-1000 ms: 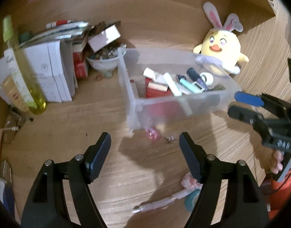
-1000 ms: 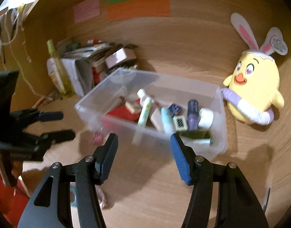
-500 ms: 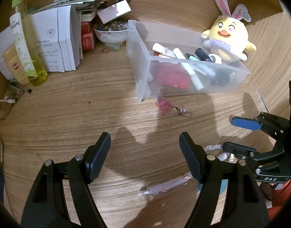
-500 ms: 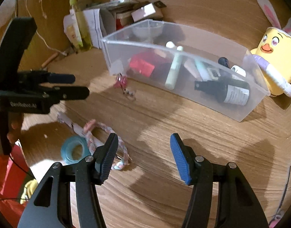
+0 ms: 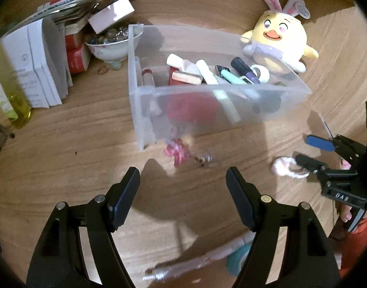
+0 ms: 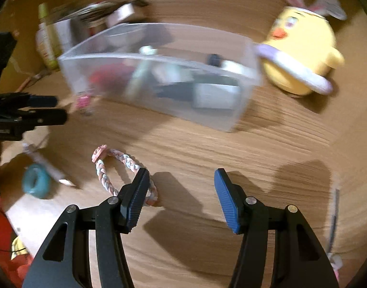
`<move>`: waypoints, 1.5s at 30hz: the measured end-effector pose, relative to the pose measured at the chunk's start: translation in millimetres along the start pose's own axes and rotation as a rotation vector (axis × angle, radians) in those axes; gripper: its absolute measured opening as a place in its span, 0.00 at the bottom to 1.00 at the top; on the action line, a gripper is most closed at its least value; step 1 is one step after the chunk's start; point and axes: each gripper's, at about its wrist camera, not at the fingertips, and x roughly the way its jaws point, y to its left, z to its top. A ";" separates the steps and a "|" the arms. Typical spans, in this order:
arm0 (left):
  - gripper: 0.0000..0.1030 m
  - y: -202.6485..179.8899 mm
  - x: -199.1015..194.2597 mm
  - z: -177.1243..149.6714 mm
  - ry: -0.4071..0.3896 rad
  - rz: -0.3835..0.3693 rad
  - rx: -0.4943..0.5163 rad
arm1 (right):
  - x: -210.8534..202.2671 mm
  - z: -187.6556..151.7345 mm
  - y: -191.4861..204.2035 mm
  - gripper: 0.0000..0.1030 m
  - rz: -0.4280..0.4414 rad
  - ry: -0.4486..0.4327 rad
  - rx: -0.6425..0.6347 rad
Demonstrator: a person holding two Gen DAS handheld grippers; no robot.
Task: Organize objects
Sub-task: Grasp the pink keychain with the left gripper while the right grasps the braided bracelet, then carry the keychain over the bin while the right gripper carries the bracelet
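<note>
Bracelet [image 6: 125, 172] lying in front of the bin [image 6: 159, 76] is being approached.
Both grippers, right gripper [image 6: 181, 199] and left gripper [image 5: 183, 199], are dropping closer, jaws apart and empty.

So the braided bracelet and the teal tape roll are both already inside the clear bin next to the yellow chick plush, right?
Not quite. The braided bracelet and the teal tape roll both lie on the wooden table, outside the clear bin. The bin does sit next to the yellow chick plush. The right wrist view shows this.
</note>
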 end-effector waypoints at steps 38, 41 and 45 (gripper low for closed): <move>0.08 -20.2 1.5 2.4 -0.036 0.027 0.050 | 1.6 15.4 21.2 0.12 0.147 -0.078 0.006; 0.08 -25.8 -12.0 4.7 -0.076 0.022 0.061 | -2.9 18.0 21.1 0.12 0.151 -0.093 0.011; 0.08 -30.4 -28.1 8.9 -0.123 0.009 0.066 | -14.6 22.7 21.8 0.12 0.154 -0.128 0.022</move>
